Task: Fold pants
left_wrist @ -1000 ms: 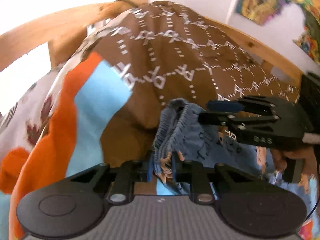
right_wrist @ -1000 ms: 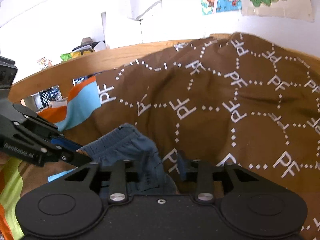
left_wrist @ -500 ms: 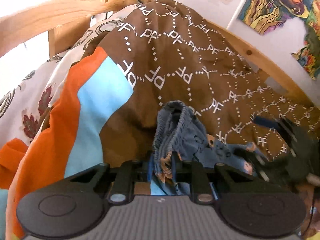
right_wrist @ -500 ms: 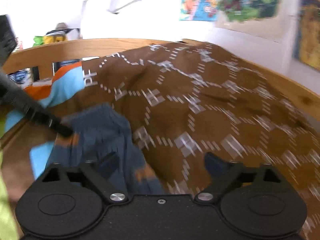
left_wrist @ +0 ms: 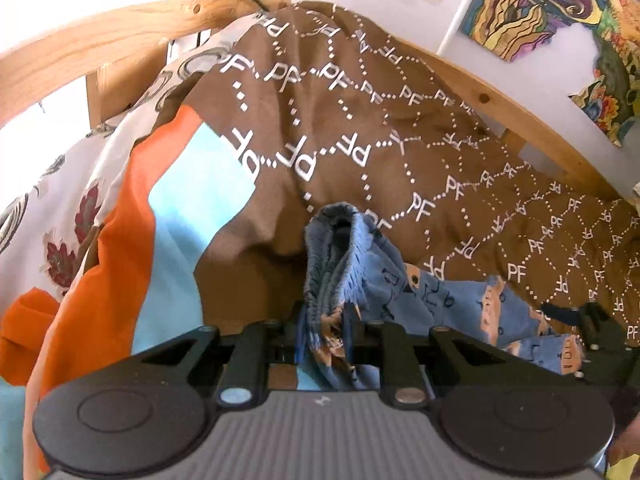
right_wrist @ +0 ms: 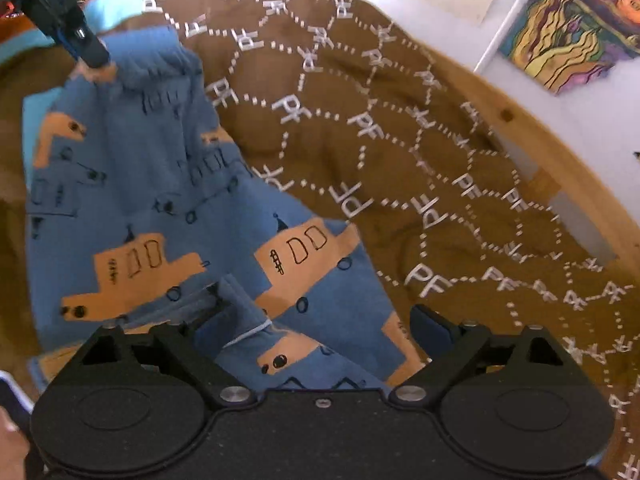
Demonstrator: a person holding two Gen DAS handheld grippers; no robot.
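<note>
Small blue pants [right_wrist: 168, 184] with orange truck prints lie spread on a brown blanket [right_wrist: 400, 168]. My left gripper [left_wrist: 322, 328] is shut on the bunched elastic waistband [left_wrist: 336, 248], which stands up a little off the bed. In the right wrist view that left gripper [right_wrist: 86, 46] pinches the waistband at the top left. My right gripper [right_wrist: 320, 316] hovers over the leg end of the pants; its jaws stand wide and are closing, with folded leg fabric between them but not pressed. In the left wrist view the right gripper [left_wrist: 592, 320] shows at the far right.
A wooden bed rail [left_wrist: 500, 108] runs along the wall behind the brown blanket. An orange and light-blue cover [left_wrist: 132, 240] and a white leaf-print sheet [left_wrist: 48, 216] lie to the left. Posters [right_wrist: 572, 32] hang on the white wall. A hand [right_wrist: 10, 452] shows at the lower left.
My right gripper let go near the waistband, opened wide, and swung down along the pants to the leg end. The left gripper kept its hold and stayed in place.
</note>
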